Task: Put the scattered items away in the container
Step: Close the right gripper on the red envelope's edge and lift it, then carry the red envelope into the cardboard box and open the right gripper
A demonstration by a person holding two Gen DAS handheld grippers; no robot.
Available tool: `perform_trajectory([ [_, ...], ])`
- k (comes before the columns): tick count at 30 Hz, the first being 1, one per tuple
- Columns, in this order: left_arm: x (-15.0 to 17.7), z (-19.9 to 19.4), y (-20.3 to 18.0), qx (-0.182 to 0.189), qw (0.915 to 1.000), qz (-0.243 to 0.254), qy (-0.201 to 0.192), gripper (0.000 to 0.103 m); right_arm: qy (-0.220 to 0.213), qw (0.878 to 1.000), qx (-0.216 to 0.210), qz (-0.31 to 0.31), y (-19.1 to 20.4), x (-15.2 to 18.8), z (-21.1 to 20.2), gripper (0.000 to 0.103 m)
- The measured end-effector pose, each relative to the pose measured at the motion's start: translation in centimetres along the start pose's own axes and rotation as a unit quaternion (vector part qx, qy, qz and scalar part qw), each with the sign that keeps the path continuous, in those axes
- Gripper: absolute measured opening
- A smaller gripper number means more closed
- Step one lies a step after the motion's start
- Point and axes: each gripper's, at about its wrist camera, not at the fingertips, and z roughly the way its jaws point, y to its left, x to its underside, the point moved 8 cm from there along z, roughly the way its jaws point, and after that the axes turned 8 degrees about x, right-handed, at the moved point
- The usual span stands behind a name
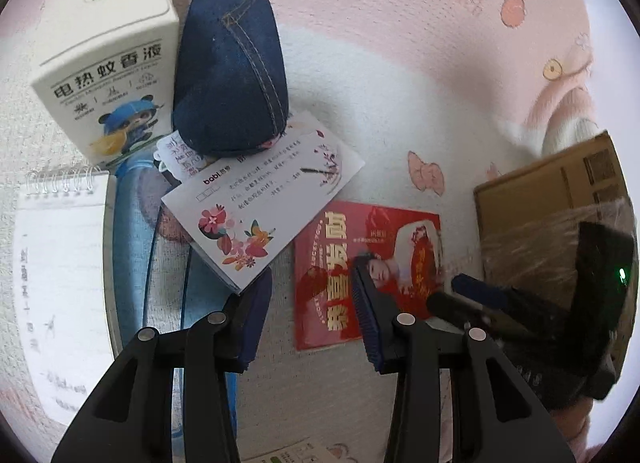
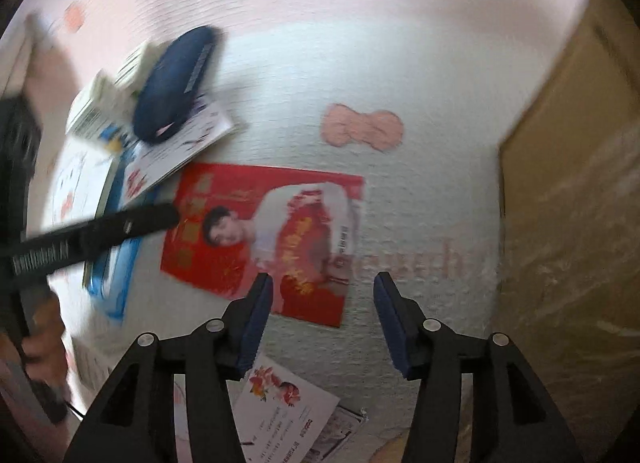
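Though cluttered, pink cartoon-print bedspread

Both claws point steeply downward with their jaws apart, gripping nothing.

The left claw hangs with its blue-padded fingers spread, one tip over the left part of the red card and the other off the card's left edge. The right claw stands just as wide, its jaws straddling the red card's lower right corner, and its pads press on nothing. At the left edge of the right wrist view, a hand grips the left claw's handle.
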Motion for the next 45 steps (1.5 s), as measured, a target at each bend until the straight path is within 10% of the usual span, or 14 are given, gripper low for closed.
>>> perform_trajectory([
  [11, 0.6, 1.1, -1.6, 0.031, 0.9995, 0.011, 0.006, 0.043, -0.073, 0.997, 0.006, -0.012, 0.4, -0.6, -0.1, 0.060],
  [17, 1.2, 0.2, -1.4, 0.006, 0.9997, 0.023, 0.009, 0.029, -0.101, 0.994, 0.030, 0.002, -0.7, -0.4, -1.8, 0.022],
  [25, 1.2, -4.9, -2.6, 0.046, 0.9981, -0.004, -0.042, 0.018, -0.193, 0.980, 0.036, -0.032, 0.4, -1.7, -10.0, 0.017],
  [32, -0.2, -11.2, -6.5, 0.075, 0.9908, 0.032, -0.108, 0.017, -0.252, 0.967, 0.017, -0.027, 1.3, -3.4, -16.7, 0.016],
  [45, 0.0, -13.5, -18.9, 0.155, 0.9700, 0.154, -0.106, 0.018, -0.322, 0.945, 0.057, 0.029, -4.4, -2.2, -26.4, 0.016],
])
